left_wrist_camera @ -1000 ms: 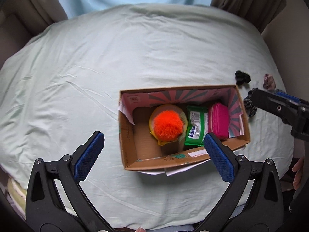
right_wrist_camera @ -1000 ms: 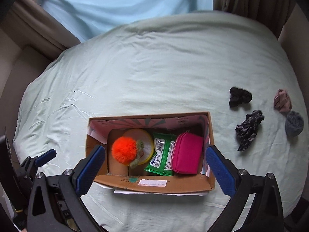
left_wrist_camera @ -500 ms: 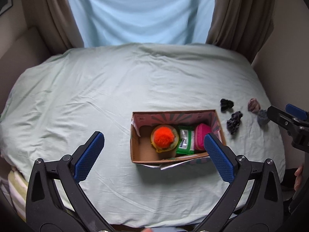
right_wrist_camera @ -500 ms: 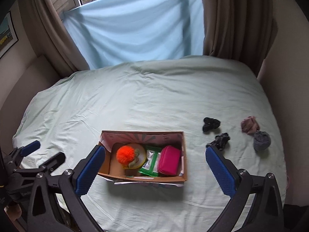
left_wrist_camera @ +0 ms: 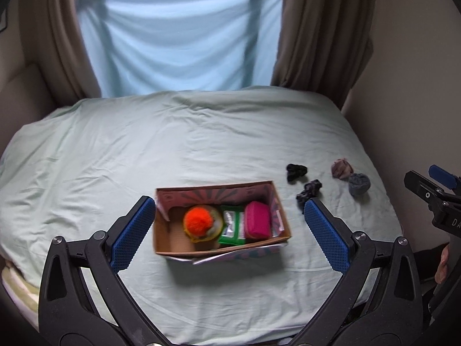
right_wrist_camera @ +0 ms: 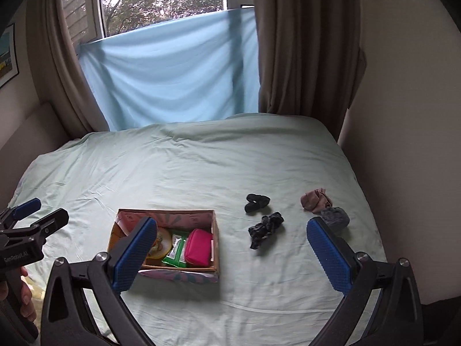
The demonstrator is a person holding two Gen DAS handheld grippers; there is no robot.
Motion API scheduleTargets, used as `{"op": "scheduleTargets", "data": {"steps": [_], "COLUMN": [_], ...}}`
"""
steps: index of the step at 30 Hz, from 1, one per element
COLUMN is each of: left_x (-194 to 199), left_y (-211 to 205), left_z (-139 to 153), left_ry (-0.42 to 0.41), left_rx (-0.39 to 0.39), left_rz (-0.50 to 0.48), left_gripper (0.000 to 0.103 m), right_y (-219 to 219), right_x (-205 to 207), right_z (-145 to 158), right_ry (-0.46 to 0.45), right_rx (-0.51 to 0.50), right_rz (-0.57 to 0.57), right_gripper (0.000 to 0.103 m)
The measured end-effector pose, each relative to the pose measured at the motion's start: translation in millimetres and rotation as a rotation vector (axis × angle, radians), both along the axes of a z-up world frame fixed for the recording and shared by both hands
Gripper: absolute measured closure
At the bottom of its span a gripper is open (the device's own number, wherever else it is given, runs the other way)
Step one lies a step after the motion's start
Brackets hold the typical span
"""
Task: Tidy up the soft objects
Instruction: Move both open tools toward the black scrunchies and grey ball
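Observation:
An open cardboard box [left_wrist_camera: 279,210] [right_wrist_camera: 215,239] sits on the pale green bed. It holds an orange pompom [left_wrist_camera: 198,221], a green wipes pack [left_wrist_camera: 232,226] [right_wrist_camera: 176,250] and a pink pouch [left_wrist_camera: 257,222] [right_wrist_camera: 198,246]. To its right lie a black sock [left_wrist_camera: 296,171] [right_wrist_camera: 257,201], a dark patterned sock [left_wrist_camera: 309,191] [right_wrist_camera: 265,227], a pinkish sock [left_wrist_camera: 341,167] [right_wrist_camera: 315,199] and a grey sock [left_wrist_camera: 359,184] [right_wrist_camera: 334,216]. My left gripper [left_wrist_camera: 227,235] is open and empty, held well above the box. My right gripper [right_wrist_camera: 230,252] is open and empty, above the bed's near edge.
The bed [right_wrist_camera: 201,167] fills the room between walls. A blue sheet [right_wrist_camera: 173,77] hangs over the window between brown curtains [right_wrist_camera: 305,43]. The right wall [right_wrist_camera: 403,144] runs close beside the socks. The other gripper shows at the frame edge in each wrist view.
Both grippers have pulled back and up from the box, so the whole bed, window and socks now show. Nothing on the bed has moved. Both stay open.

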State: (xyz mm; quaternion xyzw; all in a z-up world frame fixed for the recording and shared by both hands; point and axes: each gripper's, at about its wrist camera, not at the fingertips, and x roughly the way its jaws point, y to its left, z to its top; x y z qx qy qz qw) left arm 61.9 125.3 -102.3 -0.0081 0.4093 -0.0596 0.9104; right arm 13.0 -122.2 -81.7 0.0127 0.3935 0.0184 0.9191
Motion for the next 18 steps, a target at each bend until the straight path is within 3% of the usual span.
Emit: {"op": "scheduleTargets", "data": {"steps": [10,18], "left_x": [44.1,89.5], "left_y": [-116.9,-197.3], "left_z": [-25.5,-98.2], "left_ry": [0.002,0.057], "left_rx": [-0.025,-0.017], "left_rz": [-0.075,-0.094], "left_gripper": [0.000,0.000], "right_y": [-113.9,-188.5], "right_x": [15.9,56.7], "right_z": [-15.0,-71.0], "right_ry": [-0.012,0.031], "right_rx": [-0.016,-0.016], "right_rz": [-0.121,-0.128], "right_gripper": [0.000,0.000]}}
